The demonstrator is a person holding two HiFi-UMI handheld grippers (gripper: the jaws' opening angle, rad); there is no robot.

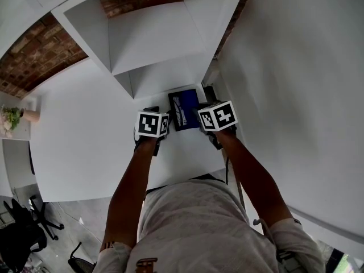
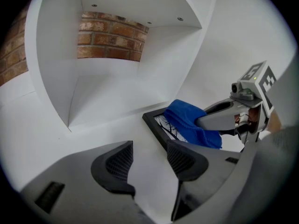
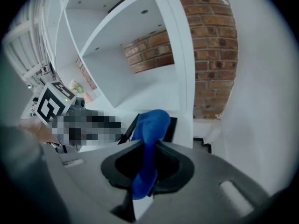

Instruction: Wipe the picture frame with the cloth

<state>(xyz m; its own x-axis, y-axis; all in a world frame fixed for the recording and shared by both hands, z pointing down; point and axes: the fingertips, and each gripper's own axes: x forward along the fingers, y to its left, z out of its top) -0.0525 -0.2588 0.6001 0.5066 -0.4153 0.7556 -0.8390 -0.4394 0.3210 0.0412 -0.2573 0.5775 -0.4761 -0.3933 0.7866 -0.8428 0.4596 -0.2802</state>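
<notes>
**Finding at the far right of the white worktop [image 1: 85,147]**

Found the picture frame [image 2: 154,126] lying flat on the worktop, just in front of the open white shelf unit [image 1: 148,38] and close to the white wall on the right. Noted a rectangular shape, a plain black rim, and a pale picture marked with thin dark lines. Noted a bright blue cloth [image 2: 189,120], soft and folded, draped over the right part of the picture and touching it.

Recorded the right gripper [image 3: 148,161] with its fingers closed tight on the near end of the cloth and the far end bunched over the frame. Recorded the left gripper [image 2: 150,155] just to the near left of the frame, with its fingers moderately apart and holding nothing but bare worktop between them. In the head view, placed the frame between the two grippers. Observed red brick wall [image 1: 34,61] behind the shelf unit.
</notes>
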